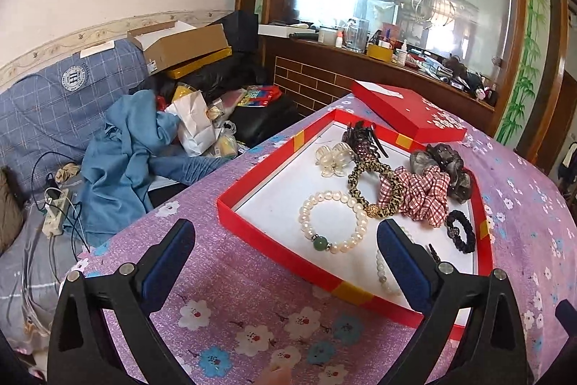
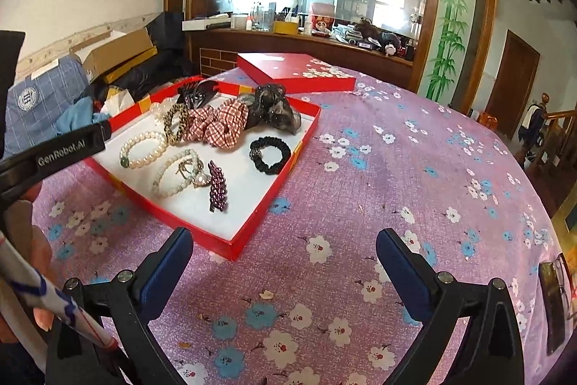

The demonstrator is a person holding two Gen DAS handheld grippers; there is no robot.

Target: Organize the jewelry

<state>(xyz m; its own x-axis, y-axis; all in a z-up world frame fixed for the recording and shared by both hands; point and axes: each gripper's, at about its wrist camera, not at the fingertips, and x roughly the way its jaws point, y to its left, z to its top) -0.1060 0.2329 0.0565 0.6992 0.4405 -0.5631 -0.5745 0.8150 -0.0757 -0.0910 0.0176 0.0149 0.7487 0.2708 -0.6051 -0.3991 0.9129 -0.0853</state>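
A red box, left of centre in the right wrist view, holds a pearl bracelet, a checked scrunchie and a black hair tie. Its lid lies behind on the flowered tablecloth. The left gripper and the right gripper are both spread wide, pinching nothing.

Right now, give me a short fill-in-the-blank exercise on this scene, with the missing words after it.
1. The jewelry lies in a shallow ____ box.
2. The pearl bracelet has one ____ bead.
3. The lid lies ____ the box, on the tablecloth.
4. Both the left gripper and the right gripper are ____, holding nothing.

Missing words: red; green; behind; open
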